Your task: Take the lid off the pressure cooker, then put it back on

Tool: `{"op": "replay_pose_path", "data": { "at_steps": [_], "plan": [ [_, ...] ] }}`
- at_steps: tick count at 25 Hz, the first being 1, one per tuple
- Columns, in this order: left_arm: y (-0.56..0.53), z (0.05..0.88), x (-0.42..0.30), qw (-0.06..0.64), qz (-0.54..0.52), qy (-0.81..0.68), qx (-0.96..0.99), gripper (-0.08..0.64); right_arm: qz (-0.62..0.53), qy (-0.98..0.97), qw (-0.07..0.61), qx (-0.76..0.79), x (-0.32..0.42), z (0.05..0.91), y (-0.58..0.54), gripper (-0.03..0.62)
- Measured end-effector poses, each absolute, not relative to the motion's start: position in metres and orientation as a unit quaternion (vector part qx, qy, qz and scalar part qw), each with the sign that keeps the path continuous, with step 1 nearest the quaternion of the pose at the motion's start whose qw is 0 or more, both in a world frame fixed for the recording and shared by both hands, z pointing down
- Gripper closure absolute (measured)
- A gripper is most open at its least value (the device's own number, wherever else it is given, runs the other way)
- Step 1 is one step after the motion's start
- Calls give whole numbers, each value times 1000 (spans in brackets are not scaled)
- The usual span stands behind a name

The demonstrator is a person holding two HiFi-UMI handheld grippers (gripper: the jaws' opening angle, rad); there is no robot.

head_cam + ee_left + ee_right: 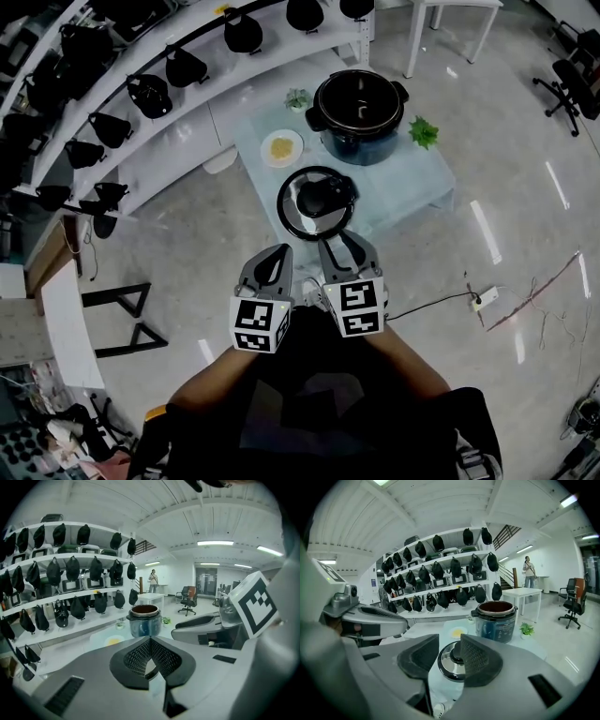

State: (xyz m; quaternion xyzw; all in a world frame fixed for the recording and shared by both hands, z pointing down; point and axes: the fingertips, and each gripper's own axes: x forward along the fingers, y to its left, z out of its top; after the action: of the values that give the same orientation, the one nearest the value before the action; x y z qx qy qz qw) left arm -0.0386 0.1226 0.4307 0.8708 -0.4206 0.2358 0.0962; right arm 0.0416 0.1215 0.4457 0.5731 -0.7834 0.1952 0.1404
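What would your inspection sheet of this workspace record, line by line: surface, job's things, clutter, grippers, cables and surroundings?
Surface: low pale table on a shiny floor.
Job's things: pressure cooker stands open; lid lies flat on the table in front of it, apart.
Clutter: plate with yellow food; small plants either side of the cooker.
Grippers: left gripper shut, empty; right gripper open, empty.
Cables: power strip and cord on the floor.
Surroundings: curved shelves of dark caps; office chair.
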Motion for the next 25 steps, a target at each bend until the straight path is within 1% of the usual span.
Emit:
{"op": "replay_pose_path", "data": {
  "at_steps": [5,11,21,25],
  "plan": [
    [114,431,-36,94,232,-415,875,554,198,-767,145,593,50,449,121,437],
    [87,447,-30,105,235,-359,897,554,202,-739,161,622,51,463,101,428],
    [5,461,-68,115,226,-275,927,554,238,-671,178,679,1,489,51,399],
    [-15,470,-77,124,229,-241,935,552,242,-645,173,704,-7,494,32,377]
  ]
}}
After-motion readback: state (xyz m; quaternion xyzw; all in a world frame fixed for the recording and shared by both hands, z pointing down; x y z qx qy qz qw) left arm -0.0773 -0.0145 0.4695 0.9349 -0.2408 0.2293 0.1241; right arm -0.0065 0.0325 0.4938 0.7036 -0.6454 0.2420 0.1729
